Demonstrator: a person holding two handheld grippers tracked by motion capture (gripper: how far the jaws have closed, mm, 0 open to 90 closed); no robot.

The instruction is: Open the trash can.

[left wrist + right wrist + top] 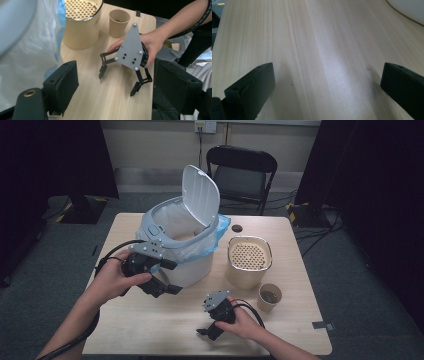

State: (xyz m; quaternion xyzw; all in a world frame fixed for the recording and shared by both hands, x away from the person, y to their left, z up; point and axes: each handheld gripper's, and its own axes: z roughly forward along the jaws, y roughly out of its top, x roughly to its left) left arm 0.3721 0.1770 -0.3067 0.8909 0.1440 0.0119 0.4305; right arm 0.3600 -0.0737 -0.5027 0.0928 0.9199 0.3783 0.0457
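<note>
A pale wooden table [150, 325] stands in a dim room, a chair [241, 175] behind it. From above, a white bin [197, 270] with its lid [200, 195] up and a bag fitted sits near the back-left corner; the left gripper [172, 277] hangs beside its front, tongs spread and empty. A tan pot [248, 262] and paper cup [269, 297] stand toward the right edge. The left gripper view looks across to the right gripper [117, 83] by the front edge. In the right gripper view, its tongs are spread over bare wood. The bin looks ready, with nothing yet picked up.

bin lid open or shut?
Open. The lid stands tilted up behind the white bin, whose bag-lined mouth is exposed.
</note>
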